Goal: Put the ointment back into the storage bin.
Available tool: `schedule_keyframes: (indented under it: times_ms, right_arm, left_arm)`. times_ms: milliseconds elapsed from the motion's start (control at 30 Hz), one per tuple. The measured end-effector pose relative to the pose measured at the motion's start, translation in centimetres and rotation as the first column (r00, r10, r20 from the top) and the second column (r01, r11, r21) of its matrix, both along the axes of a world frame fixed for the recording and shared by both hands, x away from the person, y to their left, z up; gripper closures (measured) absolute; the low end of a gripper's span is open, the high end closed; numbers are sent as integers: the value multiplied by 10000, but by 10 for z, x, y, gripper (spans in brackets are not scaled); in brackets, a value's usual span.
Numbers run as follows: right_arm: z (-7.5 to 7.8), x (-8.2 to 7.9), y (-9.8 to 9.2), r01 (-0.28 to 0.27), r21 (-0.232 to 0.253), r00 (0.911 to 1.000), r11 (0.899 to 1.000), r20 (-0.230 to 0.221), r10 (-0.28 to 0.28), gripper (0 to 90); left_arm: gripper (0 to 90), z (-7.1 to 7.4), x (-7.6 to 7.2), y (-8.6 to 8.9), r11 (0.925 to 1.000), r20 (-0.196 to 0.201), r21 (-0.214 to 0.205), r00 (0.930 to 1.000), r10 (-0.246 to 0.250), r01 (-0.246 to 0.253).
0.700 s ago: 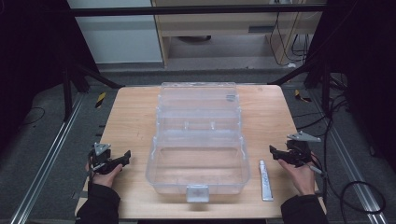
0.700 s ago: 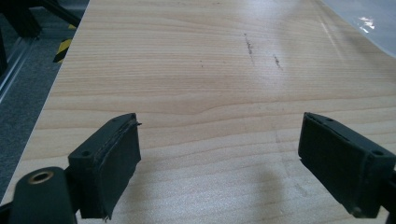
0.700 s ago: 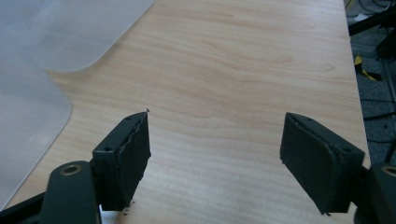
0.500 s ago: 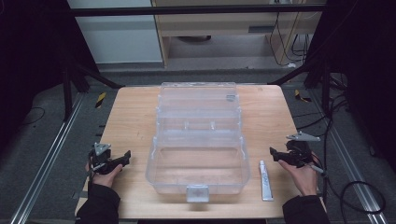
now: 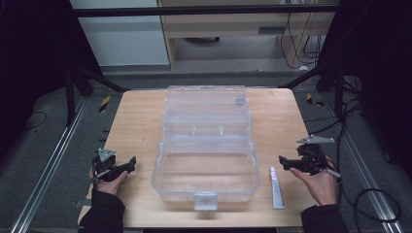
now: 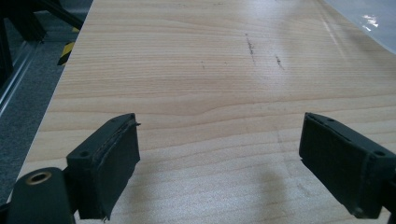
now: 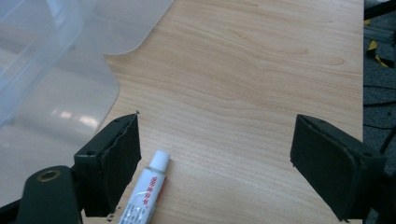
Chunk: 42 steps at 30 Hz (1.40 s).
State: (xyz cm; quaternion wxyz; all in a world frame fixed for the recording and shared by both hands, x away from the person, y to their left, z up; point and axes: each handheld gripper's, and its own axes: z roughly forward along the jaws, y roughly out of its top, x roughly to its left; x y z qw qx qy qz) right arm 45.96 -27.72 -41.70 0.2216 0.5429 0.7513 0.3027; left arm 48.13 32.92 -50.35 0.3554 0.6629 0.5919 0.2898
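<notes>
A clear plastic box [image 5: 206, 145] with its lid thrown back stands in the middle of the wooden table [image 5: 141, 121]. A small white tube [image 5: 276, 187] with red print lies on the wood just right of the box. My right gripper [image 5: 283, 161] hovers open above the tube's capped end; in the right gripper view the tube [image 7: 144, 189] lies beside the left jaw. My left gripper [image 5: 130, 163] is open at the table's front left, nothing between its jaws but bare wood [image 6: 210, 93].
The box's wall [image 7: 51, 70] curves along the left of the right gripper view. A corner of the box [image 6: 369, 18] shows at the top right of the left gripper view. Cables [image 5: 369, 194] trail over the floor at the right.
Both grippers have stayed almost still; the right one has shifted slightly. The box and the tube have not moved.
</notes>
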Motion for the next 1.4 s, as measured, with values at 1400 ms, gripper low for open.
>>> schedule_keyframes:
  times_ms: [1400]
  right_arm:
    - [-1,-12,34,-959,-542,9664,9939,-2441,800,237]
  left_arm:
    - [113,0,0,-1,9999,-55,133,9999,-96,96]
